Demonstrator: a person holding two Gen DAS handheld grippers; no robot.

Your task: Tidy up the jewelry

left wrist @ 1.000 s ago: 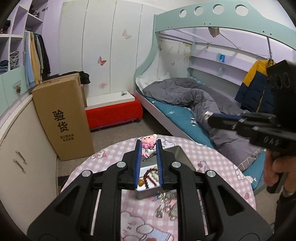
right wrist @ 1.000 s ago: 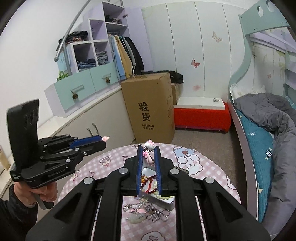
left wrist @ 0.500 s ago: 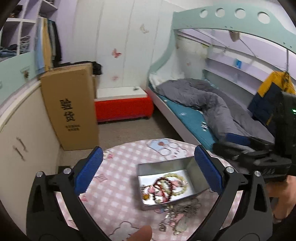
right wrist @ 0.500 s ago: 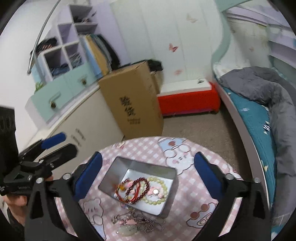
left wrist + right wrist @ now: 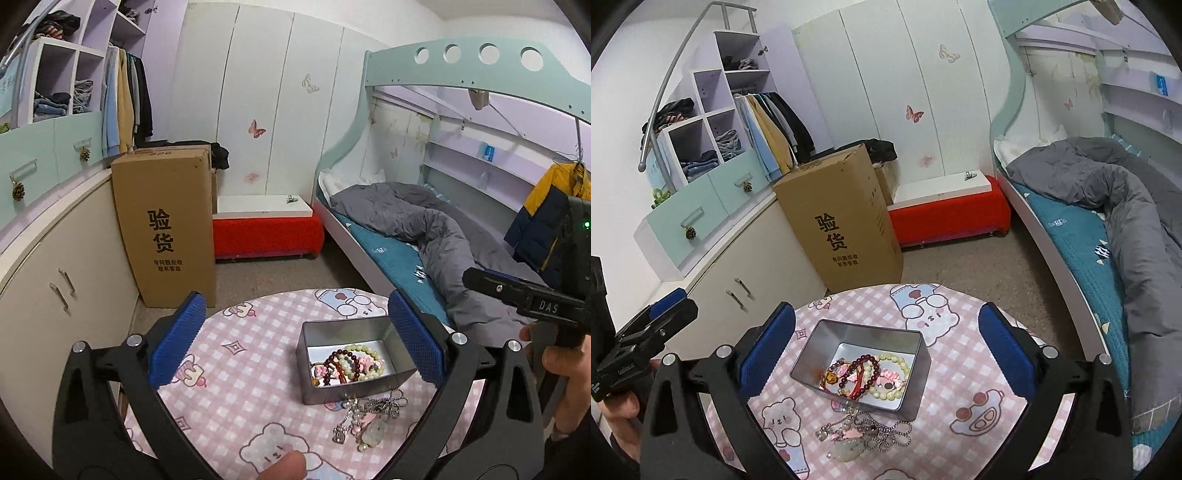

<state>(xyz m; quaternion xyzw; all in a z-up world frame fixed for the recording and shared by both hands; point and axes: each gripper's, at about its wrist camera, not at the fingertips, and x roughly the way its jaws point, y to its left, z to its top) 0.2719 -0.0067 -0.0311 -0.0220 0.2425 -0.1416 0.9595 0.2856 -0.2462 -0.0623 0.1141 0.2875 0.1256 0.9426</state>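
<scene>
Your left gripper [image 5: 295, 332] and right gripper [image 5: 886, 339] are both wide apart and hold nothing. The beads [image 5: 871, 376], red, green and pink, lie in the tin [image 5: 916, 387]. The silver chains [image 5: 864, 435] lie tangled on the table [image 5: 960, 376] just beside it.

Both wrist views look down, close, at one tin [image 5: 354, 363] [image 5: 864, 369] (left, right sides)

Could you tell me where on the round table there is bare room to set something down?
The left half of the table is bare cloth, from the metal tin across to the table's edge. There is also a free strip beyond the tin, by the printed bear. It is crowded at the tin itself and just in front, where the tangled chain necklaces lie.
</scene>
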